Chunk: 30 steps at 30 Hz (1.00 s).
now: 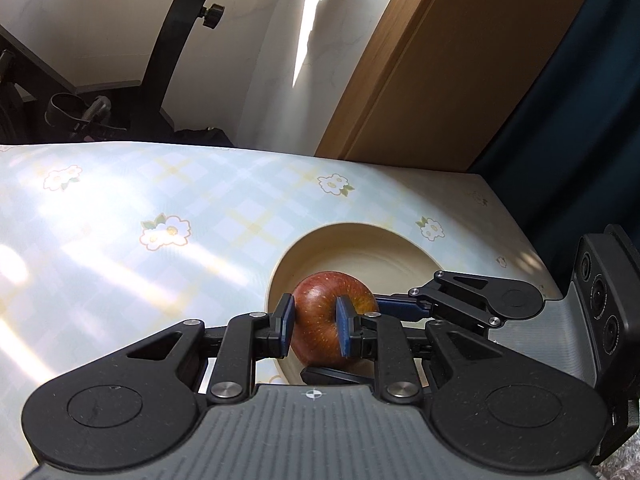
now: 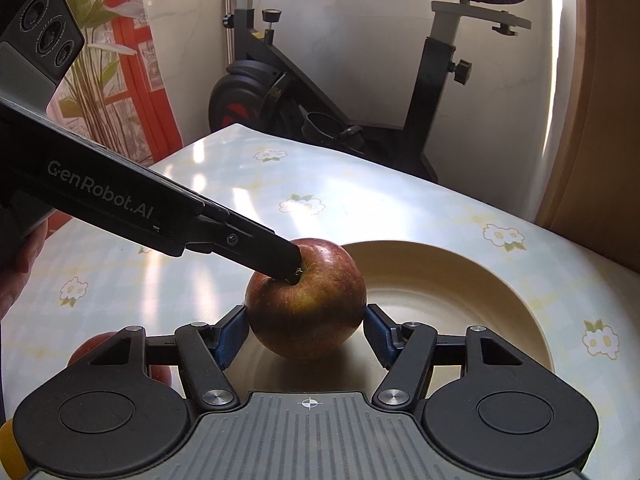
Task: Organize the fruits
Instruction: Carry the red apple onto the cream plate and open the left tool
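A red apple hangs over the left part of a cream plate on the flowered tablecloth; whether it touches the plate I cannot tell. My right gripper is shut on it, blue pads pressed on both sides. My left gripper reaches in from the left and is closed at the stem hollow on top. In the left wrist view the left gripper shows its blue pads close together against the apple, above the plate. One of the right gripper's fingers comes in from the right.
Another red fruit lies on the table at the lower left, partly behind my right gripper's body. A hand holds the left gripper. An exercise bike stands beyond the table's far edge. A wooden door is at the right.
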Tool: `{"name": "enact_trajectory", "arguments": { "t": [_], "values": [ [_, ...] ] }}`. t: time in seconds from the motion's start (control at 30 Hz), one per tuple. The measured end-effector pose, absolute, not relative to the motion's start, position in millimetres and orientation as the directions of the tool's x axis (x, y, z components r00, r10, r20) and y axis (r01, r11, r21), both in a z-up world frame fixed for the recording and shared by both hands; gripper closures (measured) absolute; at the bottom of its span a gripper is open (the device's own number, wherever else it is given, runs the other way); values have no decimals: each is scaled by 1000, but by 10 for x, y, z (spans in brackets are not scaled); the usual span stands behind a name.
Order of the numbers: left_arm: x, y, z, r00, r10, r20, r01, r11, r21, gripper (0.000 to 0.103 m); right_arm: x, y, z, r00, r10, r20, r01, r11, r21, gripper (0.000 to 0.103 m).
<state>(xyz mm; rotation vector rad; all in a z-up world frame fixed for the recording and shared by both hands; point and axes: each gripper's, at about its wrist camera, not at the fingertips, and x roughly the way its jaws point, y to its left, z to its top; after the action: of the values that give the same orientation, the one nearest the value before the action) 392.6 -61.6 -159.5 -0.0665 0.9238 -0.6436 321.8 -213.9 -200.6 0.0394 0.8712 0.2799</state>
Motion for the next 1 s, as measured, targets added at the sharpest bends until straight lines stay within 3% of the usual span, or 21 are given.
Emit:
{"name": "enact_trajectory", "arguments": {
  "t": [0.57, 1.0],
  "values": [
    [3909, -615, -1610, 457, -507, -731, 441, 843, -308, 78, 3186, -2172, -1962, 613, 228, -757, -182, 972, 146, 39],
    [3360, -256, -1236, 579, -452, -678, 372, 887, -274, 78, 2537, -2453, -1613, 674, 161, -721, -4, 977, 215, 40]
  ]
}}
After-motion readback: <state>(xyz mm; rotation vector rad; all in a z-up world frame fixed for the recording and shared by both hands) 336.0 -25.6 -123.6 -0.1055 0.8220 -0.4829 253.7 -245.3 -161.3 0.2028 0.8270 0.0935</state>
